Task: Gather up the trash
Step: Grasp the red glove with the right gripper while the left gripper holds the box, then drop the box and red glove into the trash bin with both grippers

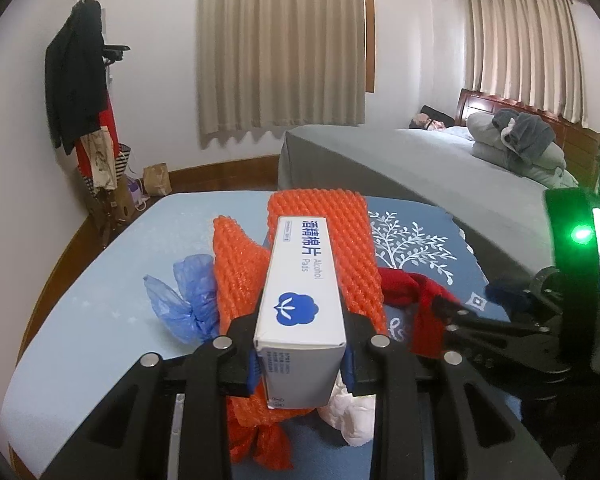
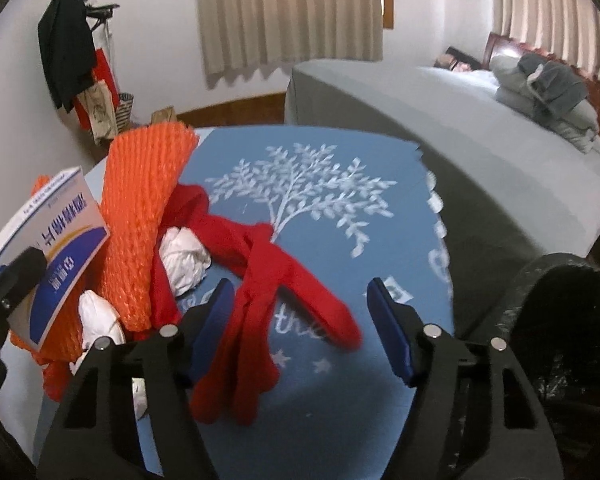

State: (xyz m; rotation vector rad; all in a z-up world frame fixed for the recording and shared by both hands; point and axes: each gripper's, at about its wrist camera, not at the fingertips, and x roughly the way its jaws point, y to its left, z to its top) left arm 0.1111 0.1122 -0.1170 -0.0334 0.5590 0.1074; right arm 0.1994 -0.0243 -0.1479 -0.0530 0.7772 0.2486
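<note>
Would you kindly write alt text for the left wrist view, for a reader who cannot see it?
The left gripper clamps a white alcohol-pads box above orange foam netting, a blue plastic glove, a red cloth and white tissue on a blue mat. A grey bed lies behind.

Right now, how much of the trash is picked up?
Barely started. The left gripper clamps the alcohol pads box. The right gripper is open over the red cloth. Orange foam nets, white tissues and a blue plastic bag remain.
</note>
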